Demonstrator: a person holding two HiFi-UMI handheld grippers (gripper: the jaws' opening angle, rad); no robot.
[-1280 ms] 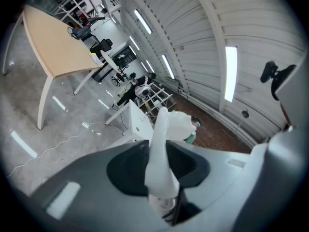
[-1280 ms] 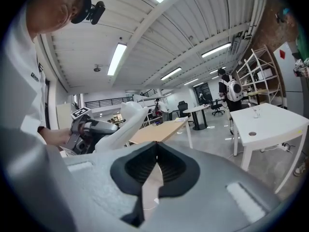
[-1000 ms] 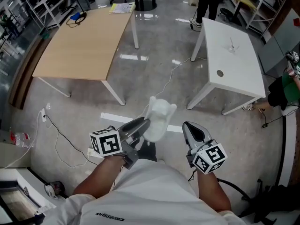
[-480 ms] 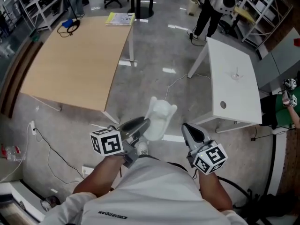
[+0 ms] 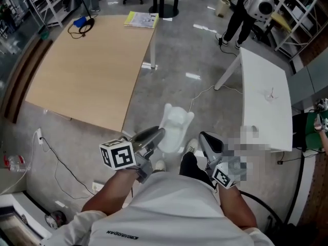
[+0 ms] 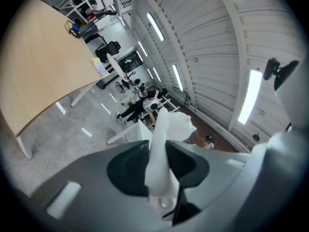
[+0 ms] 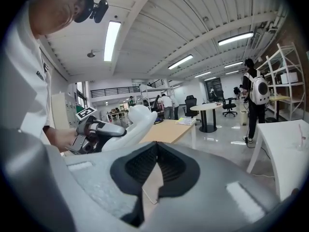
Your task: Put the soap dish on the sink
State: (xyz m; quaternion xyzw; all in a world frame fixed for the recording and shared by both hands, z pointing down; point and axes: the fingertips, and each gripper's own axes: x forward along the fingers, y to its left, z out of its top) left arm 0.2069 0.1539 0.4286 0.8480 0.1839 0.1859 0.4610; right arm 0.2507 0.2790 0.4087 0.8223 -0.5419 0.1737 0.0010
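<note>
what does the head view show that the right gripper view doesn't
Only the head view: the thin cable trailing over the grey floor, and the person's white shoe below the grippers.
Only the right gripper view: the long ceiling strip lights, and the right gripper with its jaws together and nothing between them.
Both: the white plastic soap dish clamped in the left gripper, the beige wooden table, the white rectangular table and a person wearing a white backpack.

White soap dish (image 5: 175, 128) with two ear-like bumps, near upright, edge-on in the left gripper (image 5: 158, 134)
</note>
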